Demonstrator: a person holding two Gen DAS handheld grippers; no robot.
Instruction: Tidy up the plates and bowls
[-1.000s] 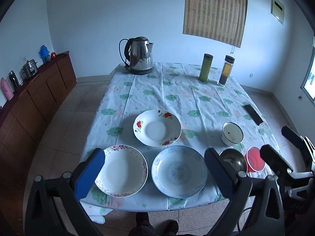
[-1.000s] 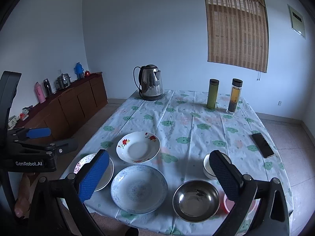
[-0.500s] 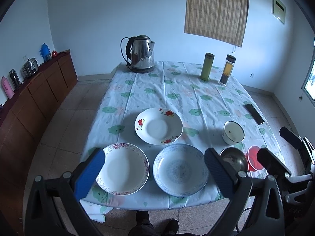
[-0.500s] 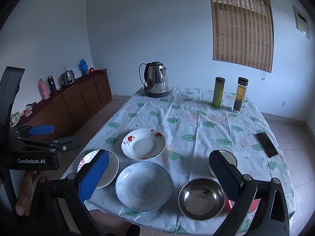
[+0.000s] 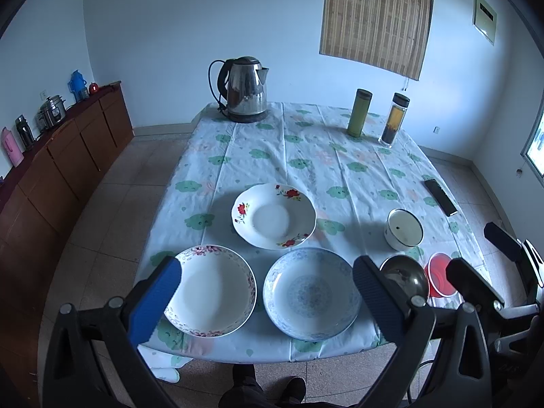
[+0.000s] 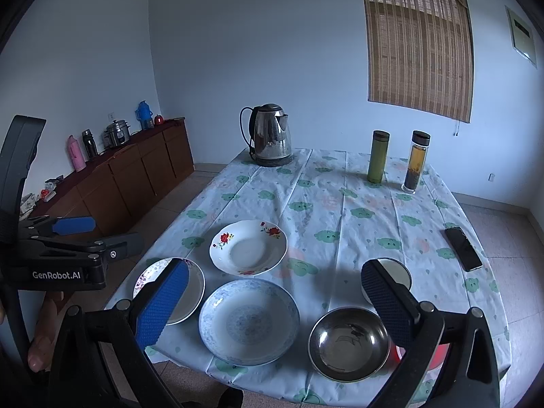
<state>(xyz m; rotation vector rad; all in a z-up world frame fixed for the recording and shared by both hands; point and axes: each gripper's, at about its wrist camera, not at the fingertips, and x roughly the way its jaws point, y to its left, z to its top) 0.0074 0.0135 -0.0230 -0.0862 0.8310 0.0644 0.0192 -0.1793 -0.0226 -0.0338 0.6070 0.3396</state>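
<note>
Both grippers, left (image 5: pixel 265 292) and right (image 6: pixel 272 306), hang wide open over the near table edge (image 5: pixel 238 350), holding nothing. Plates sit near-left, bowls near-right. Only the left view shows the red bowl (image 5: pixel 440 273) clearly; right view mostly hides it.

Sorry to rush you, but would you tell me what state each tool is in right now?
Left tool: open, holding nothing, above the near edge of the table.
Right tool: open, holding nothing.

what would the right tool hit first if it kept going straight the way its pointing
Probably the blue-patterned plate, which lies between the open right tool's fingers near the table edge, with the steel bowl beside it; depth is unclear.
</note>
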